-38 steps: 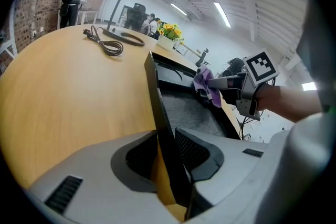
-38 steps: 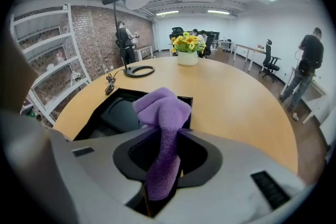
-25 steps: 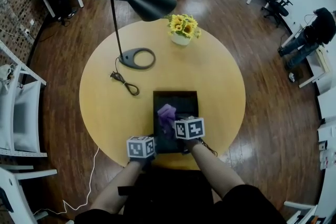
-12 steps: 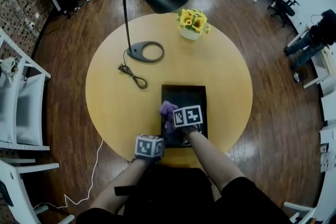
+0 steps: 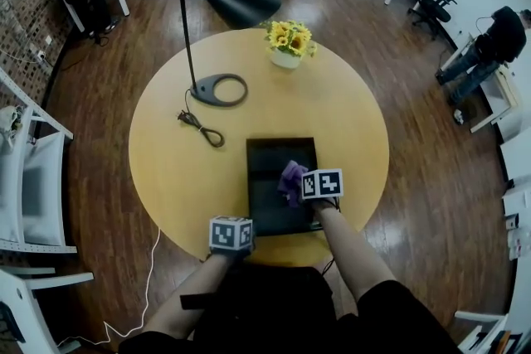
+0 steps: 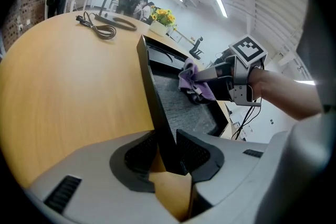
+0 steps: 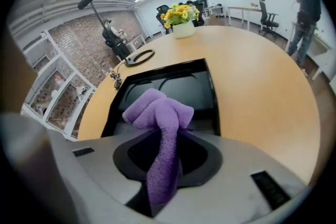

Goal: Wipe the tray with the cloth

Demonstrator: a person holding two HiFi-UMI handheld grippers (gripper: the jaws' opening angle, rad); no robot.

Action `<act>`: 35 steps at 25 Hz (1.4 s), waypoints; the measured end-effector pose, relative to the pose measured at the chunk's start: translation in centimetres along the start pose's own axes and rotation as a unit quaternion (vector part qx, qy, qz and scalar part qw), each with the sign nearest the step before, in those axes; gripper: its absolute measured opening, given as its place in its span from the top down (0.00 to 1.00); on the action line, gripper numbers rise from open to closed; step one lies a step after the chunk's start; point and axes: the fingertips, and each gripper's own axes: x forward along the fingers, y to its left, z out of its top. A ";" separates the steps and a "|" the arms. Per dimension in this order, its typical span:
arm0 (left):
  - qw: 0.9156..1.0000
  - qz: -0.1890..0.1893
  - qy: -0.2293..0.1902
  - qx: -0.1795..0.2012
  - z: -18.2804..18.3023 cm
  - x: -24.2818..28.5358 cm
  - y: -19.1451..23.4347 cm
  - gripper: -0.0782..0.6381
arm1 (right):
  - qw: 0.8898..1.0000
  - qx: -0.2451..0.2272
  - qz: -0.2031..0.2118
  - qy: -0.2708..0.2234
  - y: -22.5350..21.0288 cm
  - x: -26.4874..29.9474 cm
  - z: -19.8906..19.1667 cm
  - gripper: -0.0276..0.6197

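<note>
A black rectangular tray lies on the near part of the round wooden table. My right gripper is shut on a purple cloth, holding it down over the tray's right half. In the right gripper view the cloth bunches ahead of the right gripper, with the tray beneath. My left gripper is at the tray's near left corner. In the left gripper view the left gripper is clamped on the tray's upright rim, and beyond it are the cloth and the right gripper.
A black desk lamp stands at the table's far left on its ring base, its shade overhanging and its cord coiled near the tray. A pot of yellow flowers sits at the far edge. White chairs stand left.
My right gripper has carried the cloth across the tray from its left side to its right side. The left gripper has stayed at the near left corner.
</note>
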 end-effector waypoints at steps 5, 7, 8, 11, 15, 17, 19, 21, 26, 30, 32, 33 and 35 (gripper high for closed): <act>1.000 -0.001 -0.002 -0.001 0.1 0.0 -0.1 0.73 | 0.998 -0.017 -0.064 -0.016 -2.8 -1.5 0.1 0.82; 1.000 0.001 -0.002 -0.001 0.1 0.0 0.0 0.73 | 0.997 -0.028 -0.071 -0.024 -2.6 -1.7 0.0 0.82; 1.000 0.002 -0.001 -0.001 0.0 0.0 -0.1 0.73 | 0.997 -0.031 -0.067 -0.030 -2.2 -1.8 -0.1 0.82; 1.000 -0.005 -0.007 -0.001 -0.2 -0.1 -0.3 0.73 | 0.998 -0.028 -0.024 -0.044 0.1 -2.4 -0.3 0.82; 0.998 -0.050 -0.022 -0.041 -0.2 -1.1 -0.5 0.64 | 0.996 -0.011 0.072 -0.044 5.9 -2.0 -0.8 0.82; 0.996 -0.065 -0.015 -0.062 -0.8 -1.8 -0.6 0.63 | 0.994 -0.015 0.103 -0.031 8.9 -1.3 -1.7 0.82; 0.995 -0.070 -0.008 -0.064 -1.7 -2.2 -1.0 0.63 | 0.993 -0.026 0.113 -0.012 11.2 -0.4 -3.1 0.82; 0.995 -0.071 -0.013 -0.066 -2.1 -2.3 -1.1 0.63 | 0.994 -0.043 0.099 0.002 12.3 0.5 -4.4 0.82; 0.992 -0.070 -0.010 -0.102 -2.2 -2.0 -0.8 0.63 | 0.995 -0.076 0.069 0.005 11.5 0.8 -5.2 0.82; 0.990 -0.066 -0.011 -0.122 -2.3 -2.0 -0.3 0.63 | 0.995 -0.080 0.061 0.001 9.5 0.4 -5.5 0.81; 0.990 -0.065 -0.011 -0.122 -2.2 -2.0 -0.2 0.63 | 0.996 -0.069 0.056 -0.006 7.8 0.0 -5.5 0.81; 0.991 -0.065 -0.011 -0.120 -2.2 -2.0 -0.1 0.63 | 0.997 -0.063 0.050 -0.011 6.8 -0.3 -5.5 0.81; 0.991 -0.066 -0.012 -0.120 -2.2 -1.9 0.0 0.63 | 0.998 -0.054 0.031 -0.020 4.5 -1.0 -5.4 0.81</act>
